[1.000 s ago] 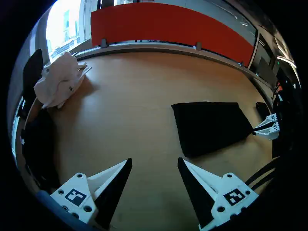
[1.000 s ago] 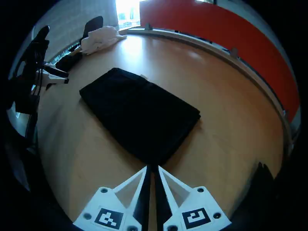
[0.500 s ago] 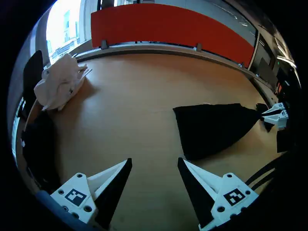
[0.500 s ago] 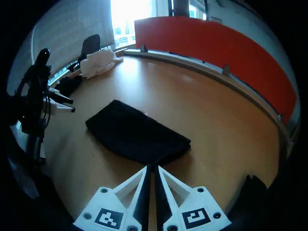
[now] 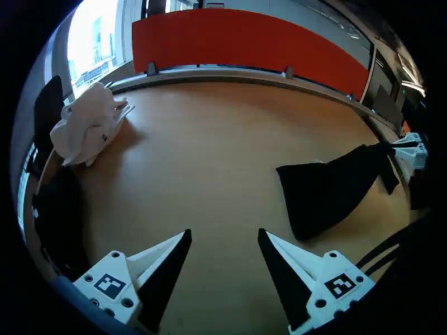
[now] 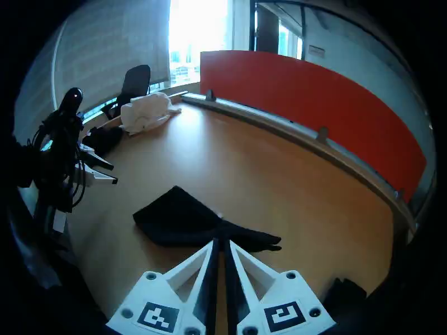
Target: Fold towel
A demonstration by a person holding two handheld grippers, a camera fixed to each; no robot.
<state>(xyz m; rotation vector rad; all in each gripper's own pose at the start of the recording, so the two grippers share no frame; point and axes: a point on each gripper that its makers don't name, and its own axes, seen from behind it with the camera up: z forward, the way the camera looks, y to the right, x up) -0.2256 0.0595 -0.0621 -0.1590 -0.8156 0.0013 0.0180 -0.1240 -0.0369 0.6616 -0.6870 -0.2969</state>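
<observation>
My right gripper [image 6: 219,241] was pinched shut on one corner of the black towel [image 5: 329,190]. It held that corner up off the table [image 5: 212,139] while the rest lay on the wood at the near right. My left gripper [image 5: 223,231] hung wide open and empty, well apart from the towel. I judged the fold only just begun: the raised corner had yet to be carried across and laid flat. I saw no container, just a white cloth bundle [image 5: 86,123] at the far left.
</observation>
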